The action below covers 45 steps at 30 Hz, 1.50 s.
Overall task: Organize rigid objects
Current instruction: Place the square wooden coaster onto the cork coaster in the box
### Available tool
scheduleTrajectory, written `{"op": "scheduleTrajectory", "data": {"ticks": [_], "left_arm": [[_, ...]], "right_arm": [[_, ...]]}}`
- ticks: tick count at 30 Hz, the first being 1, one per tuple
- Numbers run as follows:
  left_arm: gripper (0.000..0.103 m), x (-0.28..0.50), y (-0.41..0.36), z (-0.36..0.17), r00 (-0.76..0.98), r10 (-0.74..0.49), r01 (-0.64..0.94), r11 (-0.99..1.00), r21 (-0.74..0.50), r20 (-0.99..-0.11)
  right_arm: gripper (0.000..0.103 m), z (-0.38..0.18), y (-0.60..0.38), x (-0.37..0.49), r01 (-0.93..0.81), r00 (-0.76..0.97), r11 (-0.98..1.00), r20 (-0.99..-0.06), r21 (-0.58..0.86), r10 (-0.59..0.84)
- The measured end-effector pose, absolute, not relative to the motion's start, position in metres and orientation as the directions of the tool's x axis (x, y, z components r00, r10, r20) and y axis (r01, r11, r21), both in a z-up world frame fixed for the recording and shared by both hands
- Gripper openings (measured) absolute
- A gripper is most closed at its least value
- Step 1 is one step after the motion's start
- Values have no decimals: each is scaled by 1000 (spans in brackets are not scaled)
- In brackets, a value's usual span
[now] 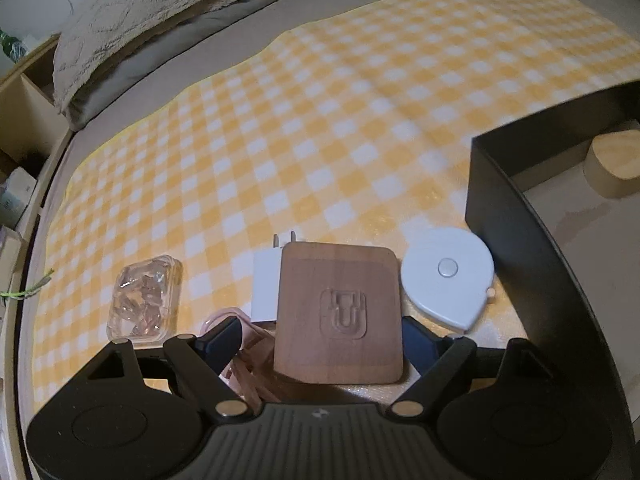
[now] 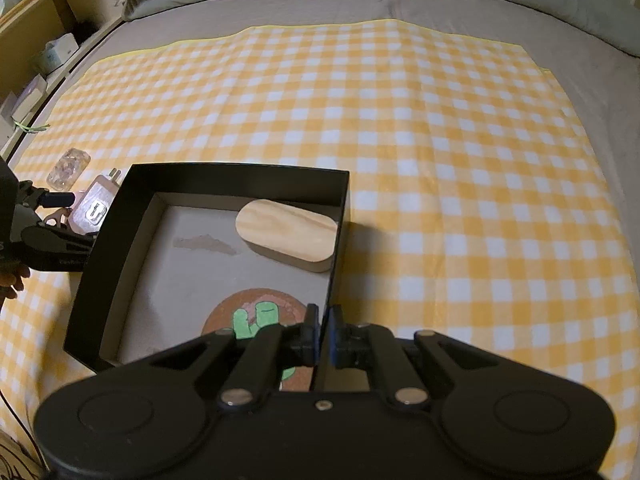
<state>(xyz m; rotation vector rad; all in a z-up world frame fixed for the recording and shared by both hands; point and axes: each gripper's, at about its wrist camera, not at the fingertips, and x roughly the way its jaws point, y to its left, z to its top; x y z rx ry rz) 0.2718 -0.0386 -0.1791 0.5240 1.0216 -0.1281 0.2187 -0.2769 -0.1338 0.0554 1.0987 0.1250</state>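
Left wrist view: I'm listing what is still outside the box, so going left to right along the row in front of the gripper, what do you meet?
Clear plastic case → white plug adapter → square wooden coaster → white tape measure → black box.

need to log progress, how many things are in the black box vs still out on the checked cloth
In the black box: 2, wooden oval block, cactus coaster
On the checked cloth: 5, wooden square, white charger, white tape measure, clear case, pink cable
Total: 7
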Motion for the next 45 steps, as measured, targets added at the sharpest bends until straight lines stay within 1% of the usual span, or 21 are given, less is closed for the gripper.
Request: {"op": "scheduleTrajectory", "data": {"ticks": [3, 6, 7, 8, 11, 12, 15, 19, 24, 31, 35, 41, 45], "left_arm": [[85, 275, -35, -177, 524, 131, 325, 882, 340, -841], [85, 274, -39, -179, 558, 129, 335, 869, 365, -819], [81, 273, -41, -180, 568, 130, 347, 858, 380, -813], [73, 274, -43, -181, 571, 134, 353, 851, 390, -810], [65, 279, -45, -179, 557, 117, 346, 868, 357, -822], [65, 281, -42, -178, 541, 100, 329, 889, 319, -835], [65, 284, -36, -172, 535, 80, 280, 923, 265, -841], [65, 284, -19, -163, 506, 13, 182, 976, 122, -862], [65, 274, -9, -146, 530, -48, 127, 992, 23, -847], [65, 250, -19, -108, 574, -177, 142, 983, -116, -799], [65, 233, -39, -90, 567, -287, 193, 958, -215, -772], [65, 217, -78, -90, 465, -437, 249, 899, -360, -770], [65, 203, -107, -99, 431, -458, 283, 887, -365, -778]], "right_arm": [[6, -134, -276, 220, -76, 448, 992, -885, 103, 126], [6, -133, -276, 219, -75, 448, 992, -885, 101, 124], [6, -133, -276, 219, -76, 448, 992, -885, 101, 124], [6, -133, -276, 219, -77, 448, 992, -885, 100, 124], [6, -134, -275, 219, -76, 448, 992, -886, 99, 123], [6, -133, -276, 219, -76, 447, 992, -886, 99, 123], [6, -135, -275, 221, -69, 442, 993, -889, 101, 121], [6, -135, -273, 222, -68, 439, 993, -891, 95, 116], [5, -136, -273, 224, -59, 435, 993, -893, 98, 113], [5, -137, -269, 228, -48, 434, 994, -895, 94, 106], [5, -137, -270, 229, -43, 434, 994, -895, 100, 109], [5, -137, -278, 229, -27, 432, 992, -894, 123, 122], [5, -137, -280, 229, -25, 431, 992, -894, 128, 126]]}}
